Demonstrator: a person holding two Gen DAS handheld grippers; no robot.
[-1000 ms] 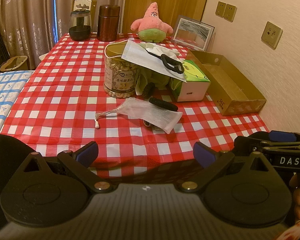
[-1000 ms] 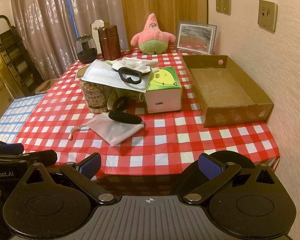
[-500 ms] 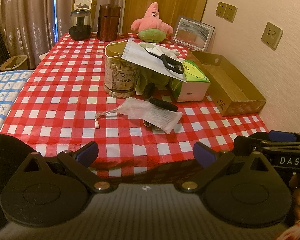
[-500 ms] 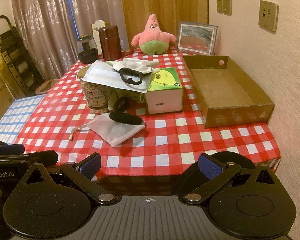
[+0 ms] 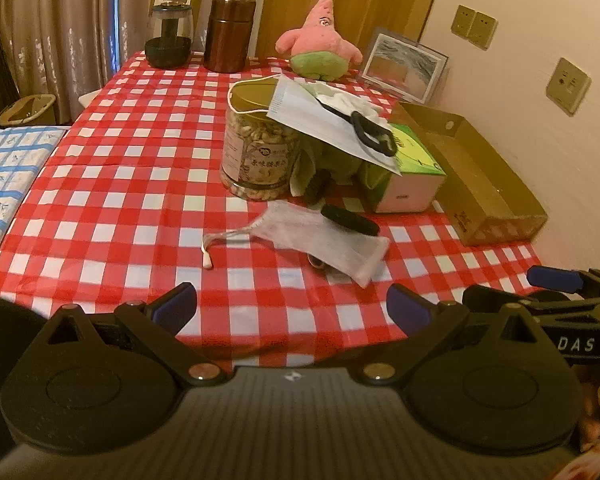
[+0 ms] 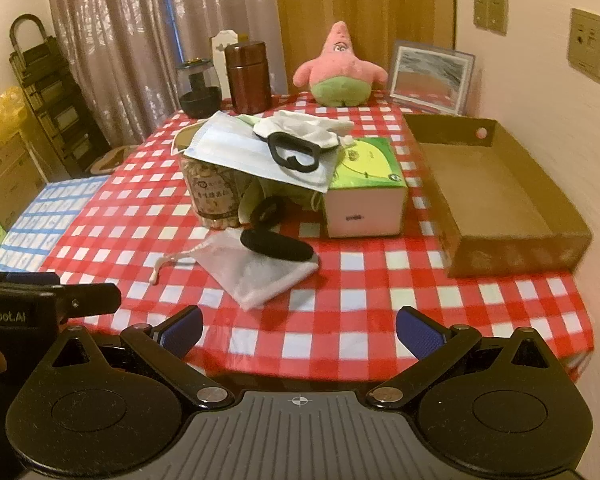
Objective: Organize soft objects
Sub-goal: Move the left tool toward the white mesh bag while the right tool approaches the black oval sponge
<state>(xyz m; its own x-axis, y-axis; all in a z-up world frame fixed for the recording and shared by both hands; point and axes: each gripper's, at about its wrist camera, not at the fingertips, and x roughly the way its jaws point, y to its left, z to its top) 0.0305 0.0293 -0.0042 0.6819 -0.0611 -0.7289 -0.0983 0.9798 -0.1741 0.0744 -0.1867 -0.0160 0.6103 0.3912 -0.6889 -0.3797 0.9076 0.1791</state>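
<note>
A white drawstring pouch lies on the red checked table with a black hair band on it. A face mask, a white cloth and a black ring rest on a nut jar and a green tissue box. A pink star plush sits at the back. An empty cardboard tray stands on the right. My left gripper and right gripper are open and empty at the table's near edge.
A brown canister and a glass jar stand at the back left. A framed picture leans on the wall. A blue checked surface lies left of the table. Shelving stands by the curtains.
Both grippers have moved slightly forward toward the table; the objects look a little nearer. Nothing on the table has moved.
</note>
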